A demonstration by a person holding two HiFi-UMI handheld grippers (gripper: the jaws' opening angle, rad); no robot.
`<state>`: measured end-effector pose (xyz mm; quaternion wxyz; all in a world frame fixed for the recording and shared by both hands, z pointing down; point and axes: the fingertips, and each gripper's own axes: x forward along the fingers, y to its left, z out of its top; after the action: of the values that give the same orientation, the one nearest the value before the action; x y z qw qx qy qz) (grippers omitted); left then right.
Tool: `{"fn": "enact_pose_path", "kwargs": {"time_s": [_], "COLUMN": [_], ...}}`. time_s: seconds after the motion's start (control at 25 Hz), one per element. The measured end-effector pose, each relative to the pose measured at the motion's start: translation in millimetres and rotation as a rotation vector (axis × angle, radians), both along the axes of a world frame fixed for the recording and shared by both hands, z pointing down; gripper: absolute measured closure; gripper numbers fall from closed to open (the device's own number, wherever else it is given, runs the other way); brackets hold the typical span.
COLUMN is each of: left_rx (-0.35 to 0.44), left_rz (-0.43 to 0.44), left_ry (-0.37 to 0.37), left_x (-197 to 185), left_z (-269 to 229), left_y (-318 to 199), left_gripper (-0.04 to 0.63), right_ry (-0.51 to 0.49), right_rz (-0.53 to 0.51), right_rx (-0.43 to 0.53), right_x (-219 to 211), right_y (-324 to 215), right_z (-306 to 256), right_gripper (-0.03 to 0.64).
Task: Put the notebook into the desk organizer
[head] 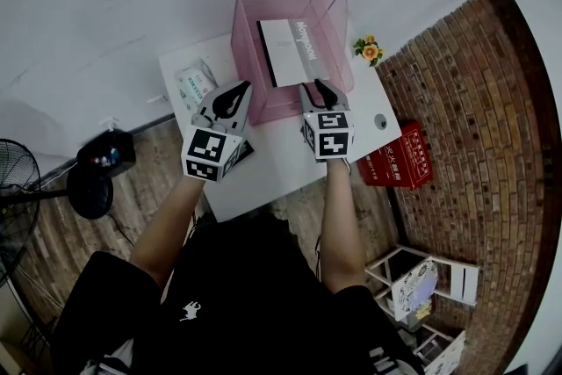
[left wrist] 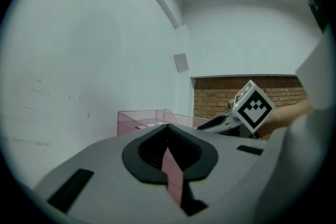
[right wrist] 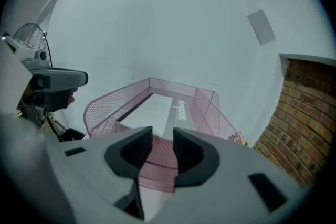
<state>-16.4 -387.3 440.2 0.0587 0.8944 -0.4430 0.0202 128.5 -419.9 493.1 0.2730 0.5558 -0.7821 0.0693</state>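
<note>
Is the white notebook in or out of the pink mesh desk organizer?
In: the white notebook lies flat within the walls of the pink mesh desk organizer.

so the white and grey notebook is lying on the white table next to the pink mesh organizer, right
No: the white and grey notebook lies inside the pink mesh organizer, not next to it on the white table. The head view shows it.

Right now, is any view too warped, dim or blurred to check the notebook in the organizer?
Head view: even light, fisheye bends the brickwork, but the notebook in the pink organizer is sharp. Right gripper view: black corners, right claw soft up close, notebook clear beyond. Left gripper view: dimmer, left claw fills the foreground, the organizer barely shows.
</note>
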Motion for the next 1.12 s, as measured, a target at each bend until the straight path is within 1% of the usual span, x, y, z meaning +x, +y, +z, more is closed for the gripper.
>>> {"fn": "enact_pose_path", "kwargs": {"time_s": [0.08, 0.16, 0.2, 0.28, 0.48, 0.64, 0.76, 0.92, 1.12], "left_rx": [0.000, 0.002, 0.004, 0.006, 0.001, 0.004, -0.013, -0.038, -0.034], "left_rz": [0.000, 0.000, -0.001, -0.004, -0.017, -0.037, -0.047, -0.047, -0.058], "left_ry": [0.001, 0.001, 0.002, 0.004, -0.017, -0.009, -0.001, -0.001, -0.003], "left_x": [0, -1, -1, -2, -3, 0, 4, 12, 26], "left_z": [0, -1, -1, -1, -2, -3, -3, -1, -5], "left_y": [1, 3, 5, 7, 12, 34, 51, 75, 108], "left_gripper": [0.592, 0.592, 0.593, 0.592, 0.594, 0.594, 0.594, 0.594, 0.594], "right_ry": [0.000, -0.013, -0.019, -0.036, -0.132, -0.222, -0.299, -0.323, -0.359], "right_rz": [0.009, 0.023, 0.027, 0.030, 0.035, 0.017, 0.013, -0.005, -0.026], "right_rx": [0.009, 0.017, 0.021, 0.025, 0.038, 0.069, 0.093, 0.117, 0.147], "right_x": [2, 5, 5, 6, 7, 6, 11, 16, 26], "right_y": [0, 1, 2, 4, 9, 30, 47, 73, 112], "right_z": [-2, -3, -3, -4, -15, -24, -34, -44, -58], "right_gripper": [0.521, 0.582, 0.600, 0.615, 0.615, 0.615, 0.615, 0.615, 0.615]}}
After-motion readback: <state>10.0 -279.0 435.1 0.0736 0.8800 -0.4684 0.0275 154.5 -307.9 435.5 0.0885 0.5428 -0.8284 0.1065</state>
